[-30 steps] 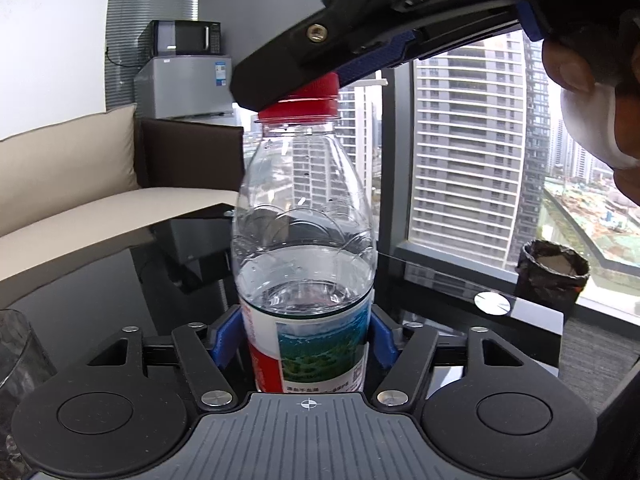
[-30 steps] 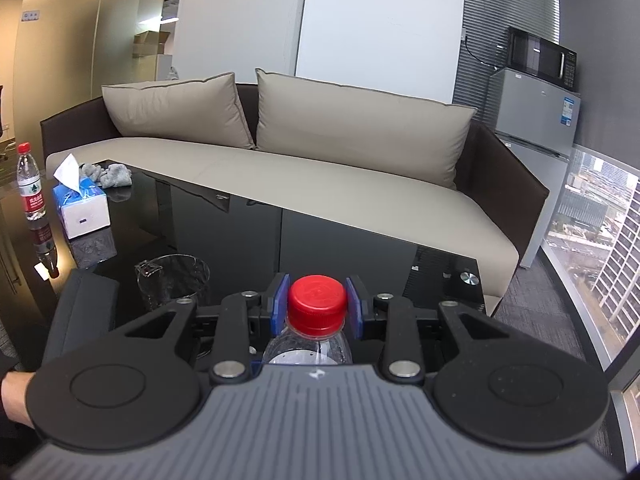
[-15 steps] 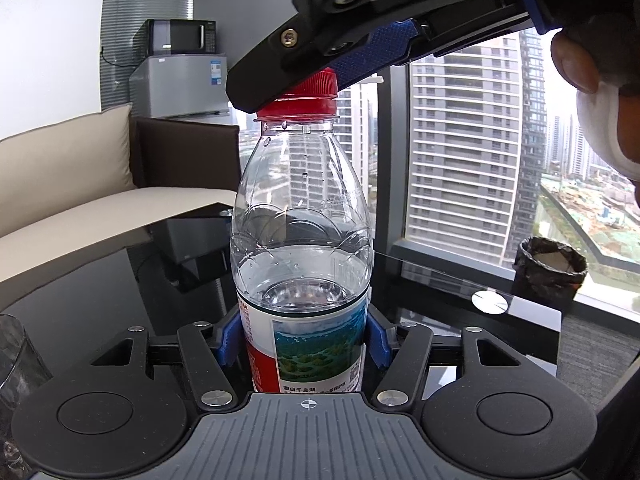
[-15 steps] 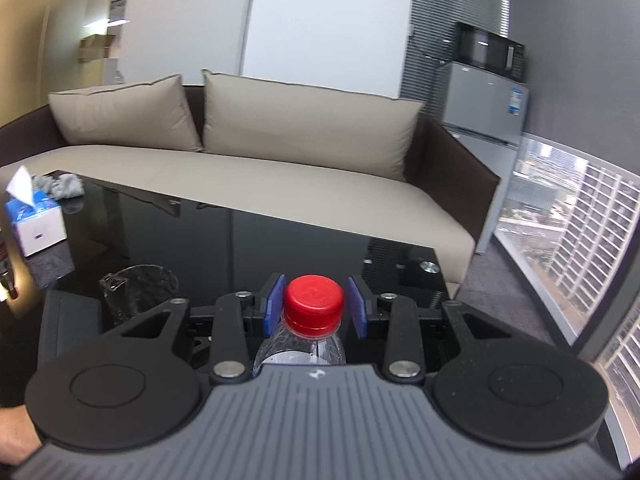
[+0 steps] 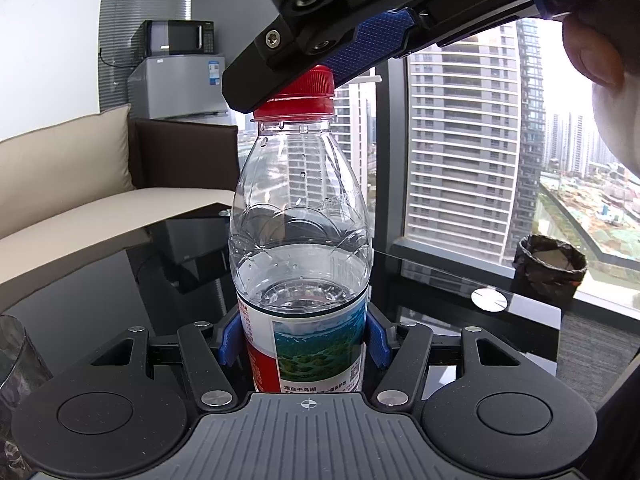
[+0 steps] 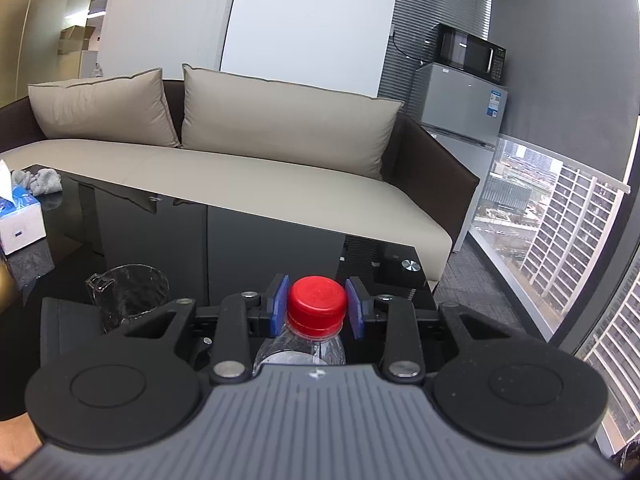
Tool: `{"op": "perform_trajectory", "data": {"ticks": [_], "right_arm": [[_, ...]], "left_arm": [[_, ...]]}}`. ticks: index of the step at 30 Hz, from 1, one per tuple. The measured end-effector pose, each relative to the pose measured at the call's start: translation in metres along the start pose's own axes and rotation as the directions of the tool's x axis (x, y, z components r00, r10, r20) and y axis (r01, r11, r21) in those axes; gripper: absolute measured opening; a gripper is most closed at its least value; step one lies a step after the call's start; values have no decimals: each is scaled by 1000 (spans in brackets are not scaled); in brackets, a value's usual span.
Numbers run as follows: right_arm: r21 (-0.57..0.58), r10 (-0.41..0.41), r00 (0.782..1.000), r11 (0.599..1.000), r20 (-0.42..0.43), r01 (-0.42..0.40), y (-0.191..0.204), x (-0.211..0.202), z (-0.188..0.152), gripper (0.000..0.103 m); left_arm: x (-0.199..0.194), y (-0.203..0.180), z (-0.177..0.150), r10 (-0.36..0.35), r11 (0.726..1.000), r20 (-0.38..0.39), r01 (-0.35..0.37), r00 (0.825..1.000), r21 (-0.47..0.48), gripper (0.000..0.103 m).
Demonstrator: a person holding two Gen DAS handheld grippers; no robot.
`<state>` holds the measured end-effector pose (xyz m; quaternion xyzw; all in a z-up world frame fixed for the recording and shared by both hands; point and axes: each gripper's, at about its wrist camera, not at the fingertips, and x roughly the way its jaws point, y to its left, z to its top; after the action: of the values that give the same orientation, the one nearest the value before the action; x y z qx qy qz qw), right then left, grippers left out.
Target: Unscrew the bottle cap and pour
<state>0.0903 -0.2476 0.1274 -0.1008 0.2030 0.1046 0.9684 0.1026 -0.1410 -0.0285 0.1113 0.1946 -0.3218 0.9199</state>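
Observation:
A clear plastic water bottle [image 5: 300,240] with a landscape label stands upright on the black glass table [image 5: 100,280], about half full. My left gripper [image 5: 303,338] is shut on its lower body, blue pads against the label. The red cap [image 5: 300,92] sits on the neck. My right gripper [image 6: 317,307] comes from above; its blue pads stand on either side of the red cap [image 6: 317,306] with small gaps showing, so it reads as open. In the left wrist view the right gripper's body [image 5: 360,20] hides the cap's top.
A clear glass pitcher [image 6: 128,296] stands on the table left of the bottle. A tissue box [image 6: 18,220] and grey cloth [image 6: 38,180] lie far left. A beige sofa [image 6: 240,176] runs behind the table. A black bin [image 5: 550,264] stands by the window.
My right gripper has turned to the right around the cap and its pads have parted from the cap. The bottle stays upright in my left gripper.

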Motion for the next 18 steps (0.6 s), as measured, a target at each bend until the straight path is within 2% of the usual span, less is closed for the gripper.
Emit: {"op": "perform_trajectory", "data": {"ticks": [4,9,11,15,18], "right_arm": [[-45,95,995,995,5,-95,-15,2,-1,32],[-122,210,978,970,-10,-210,-34,8,1,32],[-155,250,968,956,-20,-250,-41,10,2,32],[-232,356,934,907,-27,-352,-50,10,8,32],[-219,385,922,897,-38,-384,-55,8,9,33]], "left_arm": [[-1,0,-1,-3,1000,2,3,1000,-3,56],[0,-1,0,-4,1000,4,4,1000,-8,56],[0,-1,0,-6,1000,5,6,1000,-6,56],[-1,-2,0,-9,1000,3,9,1000,-5,56],[-1,-2,-1,-10,1000,1,10,1000,-1,56]]}}
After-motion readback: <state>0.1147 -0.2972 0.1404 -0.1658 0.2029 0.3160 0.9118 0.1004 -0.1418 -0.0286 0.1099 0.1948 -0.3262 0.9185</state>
